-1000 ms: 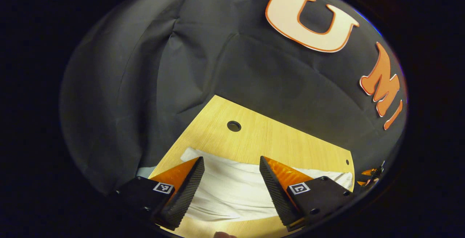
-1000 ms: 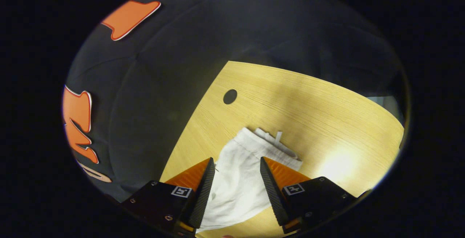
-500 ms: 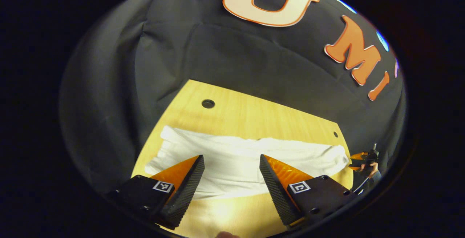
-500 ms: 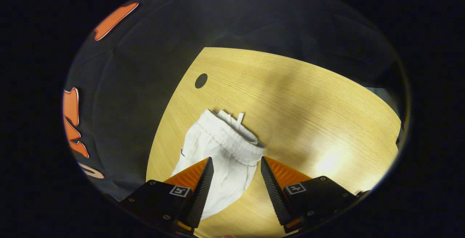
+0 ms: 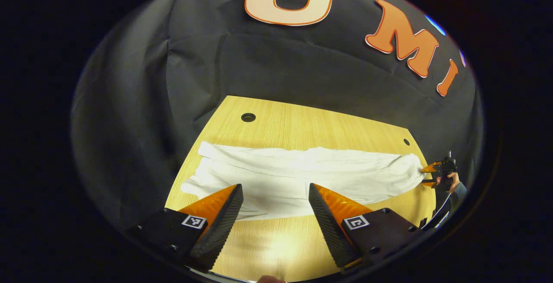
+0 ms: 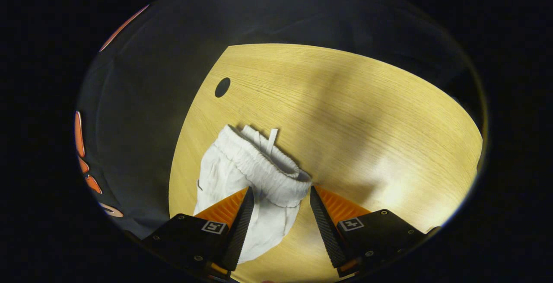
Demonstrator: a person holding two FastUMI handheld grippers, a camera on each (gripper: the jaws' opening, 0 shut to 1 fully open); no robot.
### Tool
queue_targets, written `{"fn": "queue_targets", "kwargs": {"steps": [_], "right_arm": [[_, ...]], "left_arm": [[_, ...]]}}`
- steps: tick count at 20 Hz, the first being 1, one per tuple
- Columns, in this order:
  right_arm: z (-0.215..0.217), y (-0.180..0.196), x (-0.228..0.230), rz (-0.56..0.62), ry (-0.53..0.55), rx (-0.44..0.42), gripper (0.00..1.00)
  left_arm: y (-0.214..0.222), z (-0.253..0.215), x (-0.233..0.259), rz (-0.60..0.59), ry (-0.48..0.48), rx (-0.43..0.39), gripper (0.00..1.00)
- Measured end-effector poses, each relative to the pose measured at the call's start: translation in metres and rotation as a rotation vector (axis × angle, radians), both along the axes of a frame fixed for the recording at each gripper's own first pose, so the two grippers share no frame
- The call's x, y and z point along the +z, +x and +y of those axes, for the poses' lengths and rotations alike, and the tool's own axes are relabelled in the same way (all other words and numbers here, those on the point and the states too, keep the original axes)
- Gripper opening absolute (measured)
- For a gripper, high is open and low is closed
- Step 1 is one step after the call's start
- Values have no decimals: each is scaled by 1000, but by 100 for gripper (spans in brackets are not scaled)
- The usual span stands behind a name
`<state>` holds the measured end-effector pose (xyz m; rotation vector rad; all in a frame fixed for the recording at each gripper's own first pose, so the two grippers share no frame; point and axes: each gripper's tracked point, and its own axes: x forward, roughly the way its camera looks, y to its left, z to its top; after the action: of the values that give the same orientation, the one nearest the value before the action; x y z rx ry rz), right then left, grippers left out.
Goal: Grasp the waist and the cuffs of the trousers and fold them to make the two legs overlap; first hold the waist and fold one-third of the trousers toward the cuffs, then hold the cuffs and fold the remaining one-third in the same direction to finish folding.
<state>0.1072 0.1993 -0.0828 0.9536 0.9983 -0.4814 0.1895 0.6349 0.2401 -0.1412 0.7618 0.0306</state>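
White trousers [image 5: 302,175] lie stretched across the wooden table [image 5: 302,127]. Their cuffs [image 5: 196,181] are at the left and their waist [image 5: 408,168] at the right in the left gripper view. My left gripper [image 5: 275,196] hovers open above the near edge of the legs and holds nothing. The right gripper [image 5: 430,173], with a hand [image 5: 449,181] behind it, shows small at the waist end. In the right gripper view the elastic waist [image 6: 259,166] with its drawstring [image 6: 271,138] lies just ahead of my open right gripper [image 6: 280,196], and cloth shows between its fingers.
The table has a round hole [image 5: 248,117] near its far left corner and a smaller one [image 5: 406,141] at the far right. The right gripper view shows a hole [image 6: 222,87] beyond the waist. Bare wood [image 6: 367,136] spreads to the right of the waist.
Both grippers have drawn back from the trousers, staying open. The whole length now shows in the left gripper view. The waist has slid left and nearer the fingertips in the right gripper view.
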Motion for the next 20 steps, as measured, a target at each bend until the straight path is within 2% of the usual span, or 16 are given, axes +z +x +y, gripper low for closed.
{"fn": "queue_targets", "kwargs": {"steps": [4,7,9,11,13,17,20], "right_arm": [[-7,10,-3,-17,30,-56,76],[-12,7,-9,-12,40,-80,54],[-12,10,-7,-39,53,-92,32],[-11,12,-6,-82,30,-74,19],[-10,15,-2,-142,22,-75,16],[-4,16,16,-223,89,-127,15],[-1,18,34,-286,73,-116,13]], "left_arm": [[-18,-12,-7,11,-1,33,99],[-37,-19,-9,7,-1,53,100],[-45,-19,-8,7,-6,76,100],[-53,-24,-10,5,-15,95,100],[-56,-28,-9,-12,-33,104,100],[-56,-30,-13,-29,-48,106,99],[-56,-33,-13,-34,-83,102,100]]}}
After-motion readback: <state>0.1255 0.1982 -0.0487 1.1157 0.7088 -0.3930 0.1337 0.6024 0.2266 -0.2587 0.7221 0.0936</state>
